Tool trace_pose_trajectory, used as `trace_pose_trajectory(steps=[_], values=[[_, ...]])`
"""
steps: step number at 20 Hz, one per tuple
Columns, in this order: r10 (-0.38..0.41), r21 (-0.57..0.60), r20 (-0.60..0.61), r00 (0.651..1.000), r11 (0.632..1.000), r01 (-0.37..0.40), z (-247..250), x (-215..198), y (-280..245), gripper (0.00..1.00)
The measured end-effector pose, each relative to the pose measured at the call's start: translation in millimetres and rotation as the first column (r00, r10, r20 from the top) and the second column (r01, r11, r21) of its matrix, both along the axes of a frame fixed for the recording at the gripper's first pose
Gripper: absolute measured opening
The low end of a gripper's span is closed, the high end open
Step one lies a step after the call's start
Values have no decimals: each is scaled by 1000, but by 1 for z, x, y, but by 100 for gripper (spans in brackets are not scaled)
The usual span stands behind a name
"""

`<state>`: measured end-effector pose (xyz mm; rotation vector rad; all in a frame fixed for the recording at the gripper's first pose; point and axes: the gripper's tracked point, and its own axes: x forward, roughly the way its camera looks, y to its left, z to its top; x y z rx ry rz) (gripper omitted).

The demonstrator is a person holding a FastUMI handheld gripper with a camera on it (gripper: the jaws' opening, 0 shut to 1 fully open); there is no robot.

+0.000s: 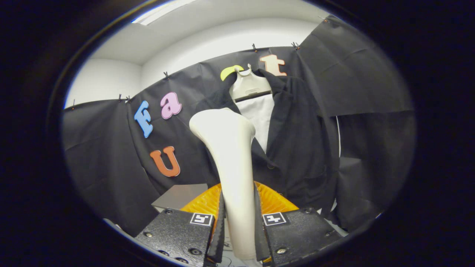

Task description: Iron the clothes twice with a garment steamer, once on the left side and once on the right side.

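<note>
Garment steamer [231, 163] (seemingly upright) between gripper [239, 230] fingers

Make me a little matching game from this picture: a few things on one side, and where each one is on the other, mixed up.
Things
1. garment steamer
2. dark jacket
3. hanger
4. orange ribbed piece

Places
A. low down, just behind the steamer's handle
B. clamped between the gripper fingers, head pointing up
C. at the top, carrying the jacket by its shoulders
D. hanging against the booth's wall, beyond the steamer

Pairs: 1-B, 2-D, 3-C, 4-A
</note>
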<state>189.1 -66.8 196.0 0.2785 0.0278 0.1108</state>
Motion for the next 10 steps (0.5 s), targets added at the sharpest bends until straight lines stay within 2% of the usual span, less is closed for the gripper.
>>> trace_pose_trajectory(steps=[10], values=[[-79,-94,-13,997,993,77,4,78,-8,36]])
